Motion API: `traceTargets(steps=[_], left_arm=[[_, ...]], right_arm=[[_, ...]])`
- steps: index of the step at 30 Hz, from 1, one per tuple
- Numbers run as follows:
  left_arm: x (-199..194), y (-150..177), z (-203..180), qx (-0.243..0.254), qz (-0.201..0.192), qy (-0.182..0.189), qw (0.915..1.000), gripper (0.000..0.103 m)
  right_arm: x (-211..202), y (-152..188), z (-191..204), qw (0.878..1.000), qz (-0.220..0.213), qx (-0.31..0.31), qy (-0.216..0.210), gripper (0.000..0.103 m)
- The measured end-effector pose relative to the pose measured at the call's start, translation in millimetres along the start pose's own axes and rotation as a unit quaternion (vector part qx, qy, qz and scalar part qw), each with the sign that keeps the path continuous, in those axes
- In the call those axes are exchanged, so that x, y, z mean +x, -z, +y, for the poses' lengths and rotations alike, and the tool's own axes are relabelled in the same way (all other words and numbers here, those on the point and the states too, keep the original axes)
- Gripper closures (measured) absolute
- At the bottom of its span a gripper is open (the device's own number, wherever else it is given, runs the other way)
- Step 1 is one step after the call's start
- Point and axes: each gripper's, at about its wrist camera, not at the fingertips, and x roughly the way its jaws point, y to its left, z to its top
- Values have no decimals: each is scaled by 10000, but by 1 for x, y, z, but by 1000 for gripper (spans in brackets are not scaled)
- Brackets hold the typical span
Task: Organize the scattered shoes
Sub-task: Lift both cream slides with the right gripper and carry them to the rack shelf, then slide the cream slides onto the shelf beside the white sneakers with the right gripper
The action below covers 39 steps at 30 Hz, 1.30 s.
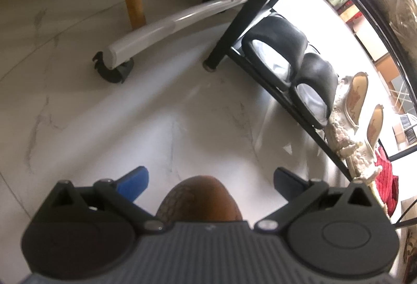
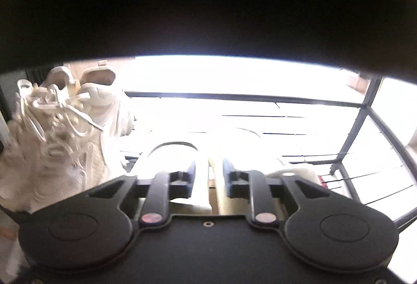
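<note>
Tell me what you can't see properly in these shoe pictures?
- Brown shoe, left view: the left claw's body covers its back.
- Red thing, left view: cut off by the edge.
- Shelf, right view: washed out by glare.
- White sneakers, right view: blurred.

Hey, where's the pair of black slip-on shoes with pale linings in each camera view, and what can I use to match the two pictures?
Left wrist view: the pair of black slip-on shoes sits side by side on a low shelf of the black metal shoe rack, in the upper right of the picture.
Right wrist view: not in it.
Shared landmark: the black metal shoe rack's frame, at right here.
</note>
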Motion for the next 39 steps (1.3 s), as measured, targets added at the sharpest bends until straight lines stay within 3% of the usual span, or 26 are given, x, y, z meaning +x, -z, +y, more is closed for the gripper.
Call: traceTargets(steps=[1, 2, 6, 9, 11, 12, 13, 14, 16, 17, 18, 19, 20, 22, 27, 32, 34, 39], left_arm=[[0, 0, 0, -3, 1, -1, 10000, 1], [0, 0, 0, -2, 0, -1, 10000, 1], [-2, 1, -1, 15, 0, 26, 10000, 1], [-3, 1, 0, 12, 1, 28, 10000, 1], [-3, 1, 0, 2, 1, 19, 10000, 1], [-3, 1, 0, -2, 1, 15, 10000, 1], [-3, 1, 1, -7, 2, 10, 10000, 1], [-3, 1, 1, -12, 2, 6, 10000, 1], [-3, 1, 1, -21, 2, -3, 10000, 1], [-3, 1, 2, -26, 2, -8, 10000, 1], [-3, 1, 2, -30, 2, -12, 10000, 1], [-3, 1, 2, -35, 2, -17, 10000, 1], [-3, 1, 2, -40, 2, -21, 10000, 1], [-4, 1, 3, -49, 2, -30, 10000, 1], [-3, 1, 3, -49, 14, -50, 10000, 1], [-2, 1, 2, -35, 38, -33, 10000, 1], [-2, 1, 2, -37, 48, -25, 10000, 1], [-2, 1, 1, -33, 52, 15, 10000, 1]], right_arm=[[-7, 2, -1, 9998, -94, 18, -168, 12], [-10, 4, -1, 9997, -161, -7, -196, 9], [-42, 17, 6, 9953, -617, -572, -478, 7], [-70, 27, 5, 9930, -769, -610, -655, 8], [-95, 36, 6, 9897, -1014, -685, -746, 20], [-111, 50, 9, 9868, -1174, -830, -741, 35], [-120, 64, 12, 9848, -1240, -1002, -690, 58], [-124, 75, 11, 9842, -1252, -1072, -650, 65], [-128, 107, 15, 9839, -1219, -1163, -592, 65], [-129, 122, 18, 9847, -1201, -1113, -596, 61], [-126, 130, 20, 9860, -1151, -1053, -591, 40], [-127, 132, 20, 9864, -1141, -1029, -582, 11], [-124, 138, 23, 9876, -1173, -910, -512, 2], [-124, 145, 26, 9868, -1405, -721, -374, 1], [-108, 135, 33, 9888, -1391, -406, -353, 1], [-95, 135, 40, 9894, -1341, -457, -313, 2], [-94, 136, 40, 9894, -1323, -512, -292, 10], [-90, 135, 40, 9892, -1294, -613, -305, 11]])
